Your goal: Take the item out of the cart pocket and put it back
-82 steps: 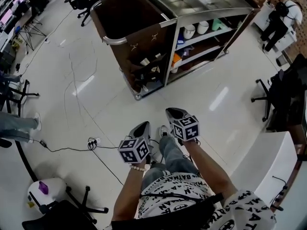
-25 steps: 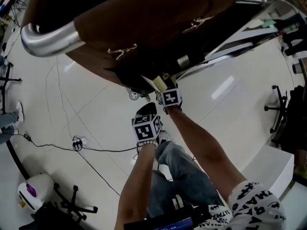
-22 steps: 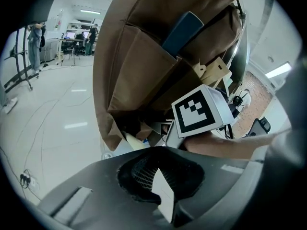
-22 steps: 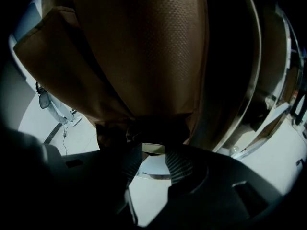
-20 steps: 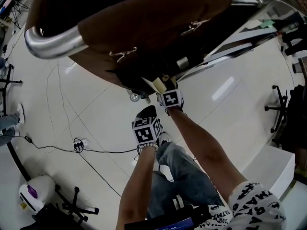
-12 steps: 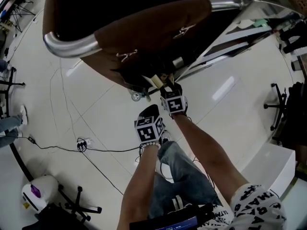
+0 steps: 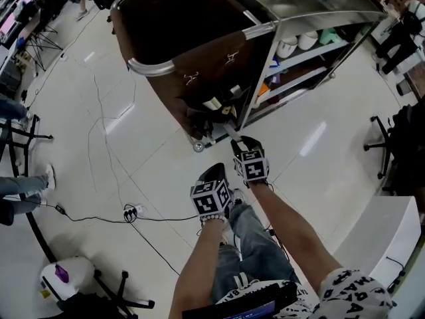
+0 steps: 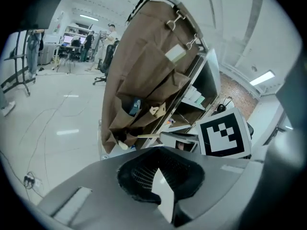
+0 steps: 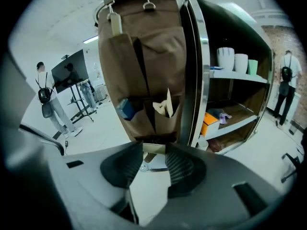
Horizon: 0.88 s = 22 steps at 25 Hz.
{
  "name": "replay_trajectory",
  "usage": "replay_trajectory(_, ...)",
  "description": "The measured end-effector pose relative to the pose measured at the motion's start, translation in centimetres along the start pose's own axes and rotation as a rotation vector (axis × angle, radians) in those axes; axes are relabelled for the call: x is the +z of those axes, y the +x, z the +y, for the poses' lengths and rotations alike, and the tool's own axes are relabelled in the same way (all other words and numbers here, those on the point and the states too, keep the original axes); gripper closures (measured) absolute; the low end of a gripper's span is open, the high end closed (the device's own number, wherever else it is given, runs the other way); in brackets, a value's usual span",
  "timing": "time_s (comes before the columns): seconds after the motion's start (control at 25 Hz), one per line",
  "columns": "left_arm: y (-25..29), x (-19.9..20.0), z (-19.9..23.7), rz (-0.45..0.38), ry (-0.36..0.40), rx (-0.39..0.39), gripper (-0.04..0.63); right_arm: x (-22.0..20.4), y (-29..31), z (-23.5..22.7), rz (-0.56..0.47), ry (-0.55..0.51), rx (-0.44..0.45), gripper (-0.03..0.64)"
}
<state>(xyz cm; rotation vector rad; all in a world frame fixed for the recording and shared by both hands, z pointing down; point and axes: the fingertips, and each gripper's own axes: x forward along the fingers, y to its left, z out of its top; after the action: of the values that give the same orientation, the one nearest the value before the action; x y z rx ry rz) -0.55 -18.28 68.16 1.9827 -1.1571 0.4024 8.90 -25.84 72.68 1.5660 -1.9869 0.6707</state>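
The brown fabric bag [image 7: 199, 65] hangs on the end of the steel cart [image 7: 312, 12], with several pockets low on its side. My right gripper [image 7: 236, 137] is just clear of those pockets and shut on a thin, pale flat packet [image 7: 230, 129]. That packet's top edge [image 9: 153, 148] shows between the pads in the right gripper view. A blue item [image 9: 125, 108] and a pale folded paper [image 9: 164, 107] sit in the pockets ahead. My left gripper [image 7: 216, 171] hangs lower and nearer to me, jaws together with nothing in them.
The cart's shelves hold white cups [image 7: 299, 42] and an orange box [image 9: 211, 120]. A cable and power strip [image 7: 129, 211] lie on the floor to the left. An office chair [image 7: 388, 138] and a white desk [image 7: 372, 224] stand on the right. People stand far left.
My right gripper has drawn back and down from the pocket with the pale packet in it. The view has pulled away from the cart. The left gripper stays beside it.
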Motion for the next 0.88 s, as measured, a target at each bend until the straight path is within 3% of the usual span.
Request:
replay_trajectory(0.28,-10.4,-1.5,-1.8,-0.068,0.031,-0.025,0.592,1.4,-11.6,3.2,-0.105,0.014,-0.030,0.459)
replay_trajectory(0.52,-18.4,-3.7,-6.5,-0.044,0.083,-0.076,0.592,0.9,-21.9,5.9,-0.128,0.014,-0.046,0.459)
replay_trajectory(0.72,-22.3,-3.7,-10.2,-0.063,0.166,-0.123,0.592,0.7,-28.3,7.2,-0.155,0.006,-0.035,0.459)
replay_trajectory(0.88,-23.9,-4.2,-12.5,-0.082,0.175,-0.143,0.592,0.4,-32.2,7.5,-0.179,-0.012,-0.008,0.459)
